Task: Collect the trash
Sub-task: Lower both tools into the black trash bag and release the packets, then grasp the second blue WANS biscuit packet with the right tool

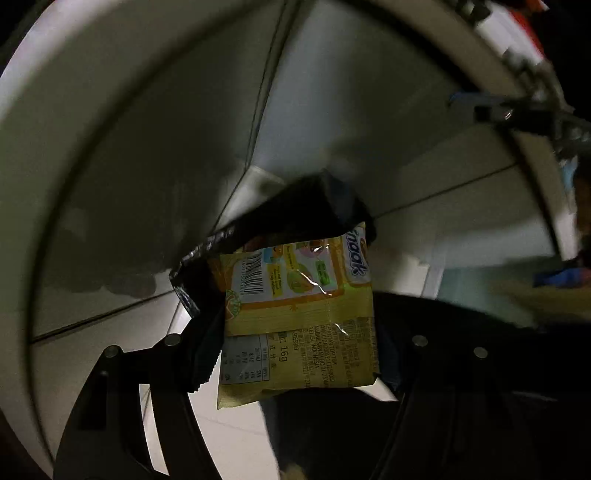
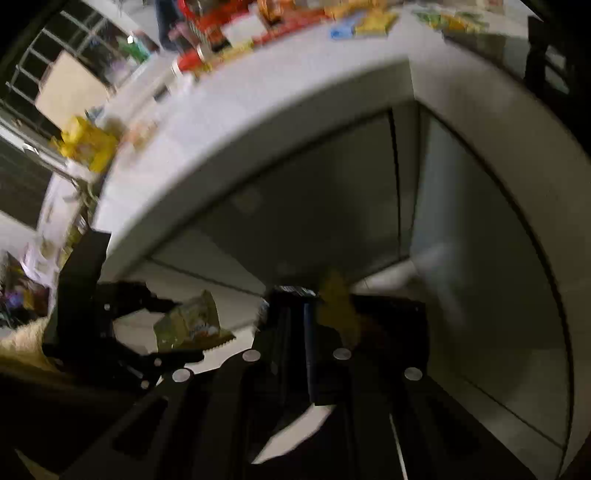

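1. Landmark: white table (image 2: 258, 122). Both grippers sit below its rounded edge, out over the tiled floor (image 1: 110, 258), so both are off the tabletop.

2. Left gripper (image 1: 295, 332): closed down on a yellow snack wrapper (image 1: 295, 295), with a black wrapper (image 1: 295, 206) bunched behind it. The yellow one is pinched low on its body; barcode and print face the camera. Whether the black one is actually inside the pinch or only trapped behind the yellow one, I cannot tell.

3. Right gripper (image 2: 325, 332): fingers close together with a dark packet (image 2: 291, 321) and a yellowish scrap (image 2: 336, 302) between them. The right wrist view is blurred; it looks like a hold, but the contact itself is not resolved.

4. The left gripper also shows in the right wrist view, just beside the right one and nearer the table edge, with its yellow wrapper visible.

5. More litter (image 2: 369, 18) remains on the table's top surface, toward its far side. No bin is visible in either view.

6. Judgement: carrying phase, trash in both tools, drop-off not yet done.

7. Risks:
   - Black wrapper slips free and falls to the floor below the table edge, if it is held only by friction against the yellow film.
   - Slick film slides out of either pinch under a fast swing; the blur suggests quick motion.
   - The two tools are close, so one could knock the other's load loose.
   - Table edge overhead: lifting without clearing it could snag a wrapper.
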{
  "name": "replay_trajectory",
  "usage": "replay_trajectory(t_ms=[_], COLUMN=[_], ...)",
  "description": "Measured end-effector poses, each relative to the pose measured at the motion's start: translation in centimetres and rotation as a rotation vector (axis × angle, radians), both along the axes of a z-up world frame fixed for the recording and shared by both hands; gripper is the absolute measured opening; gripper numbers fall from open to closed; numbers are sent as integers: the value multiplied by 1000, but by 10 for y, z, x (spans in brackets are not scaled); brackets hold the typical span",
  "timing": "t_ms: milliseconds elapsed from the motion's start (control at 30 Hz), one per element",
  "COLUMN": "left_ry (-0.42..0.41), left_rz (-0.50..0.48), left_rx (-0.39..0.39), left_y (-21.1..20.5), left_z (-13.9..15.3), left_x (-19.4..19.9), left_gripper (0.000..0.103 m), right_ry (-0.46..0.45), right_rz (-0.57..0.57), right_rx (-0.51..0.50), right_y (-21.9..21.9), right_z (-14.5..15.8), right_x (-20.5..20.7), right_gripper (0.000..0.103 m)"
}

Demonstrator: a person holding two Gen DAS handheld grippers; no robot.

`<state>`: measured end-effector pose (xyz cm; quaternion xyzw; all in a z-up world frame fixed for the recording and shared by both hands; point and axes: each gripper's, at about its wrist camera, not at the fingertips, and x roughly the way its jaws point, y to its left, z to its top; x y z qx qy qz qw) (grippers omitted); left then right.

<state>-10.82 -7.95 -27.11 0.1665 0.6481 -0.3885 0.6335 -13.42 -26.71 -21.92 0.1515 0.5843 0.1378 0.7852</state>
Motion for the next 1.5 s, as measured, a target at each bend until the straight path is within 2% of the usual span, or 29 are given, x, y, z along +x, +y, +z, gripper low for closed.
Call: replay_trajectory(t_ms=[100, 167, 200, 233, 300, 367, 467, 567, 667, 800, 867, 900, 1000, 1133, 1267, 1500], left_ry=[-10, -46, -56, -64, -71, -91, -104, -123, -183, -312, -392, -415, -523, -584, -622, -567], left_rz=[-42, -49, -39, -14, 6, 1, 0, 25, 44, 91, 161, 188, 359, 502, 556, 631], left_rx=[67, 120, 138, 159, 168, 176, 156, 103, 41, -55, -118, -128, -161, -141, -115, -54], left_y=[-15, -23, -23, -25, -23, -18, -13, -4, -1, 10, 21, 26, 46, 66, 80, 110], left_z=[-43, -57, -62, -66, -65, -58, -42, -10, 29, 100, 140, 150, 184, 199, 207, 192], left_x=[-6, -8, -8, -7, -5, -7, -7, -6, -6, -2, 8, 13, 44, 79, 91, 87], left_gripper=[70, 78, 85, 88, 88, 88, 88, 88, 88, 88, 90, 90, 90, 90, 90, 90], right_ry=[50, 47, 44, 32, -10, -41, -116, -178, -259, -346, -380, -389, -396, -361, -310, -236], right_rz=[19, 20, 20, 9, -19, -29, -42, -35, -18, -31, -57, -71, -113, -180, -280, -356], right_rx=[-29, -33, -31, -42, -64, -40, -43, -49, -67, -104, -110, -115, -143, -123, -77, -247], right_y=[4, 6, 6, 5, 2, 1, -1, 2, 5, 6, 0, 1, -5, -16, -37, -43], right_z=[-26, -27, -23, -18, -3, 15, 42, 66, 92, 118, 128, 130, 137, 129, 107, 74], right_x=[3, 2, 2, 1, 0, 4, 16, 35, 60, 90, 109, 117, 160, 214, 252, 287], right_gripper=[8, 14, 30, 62, 84, 84, 97, 98, 98, 98, 98, 98, 98, 98, 98, 98])
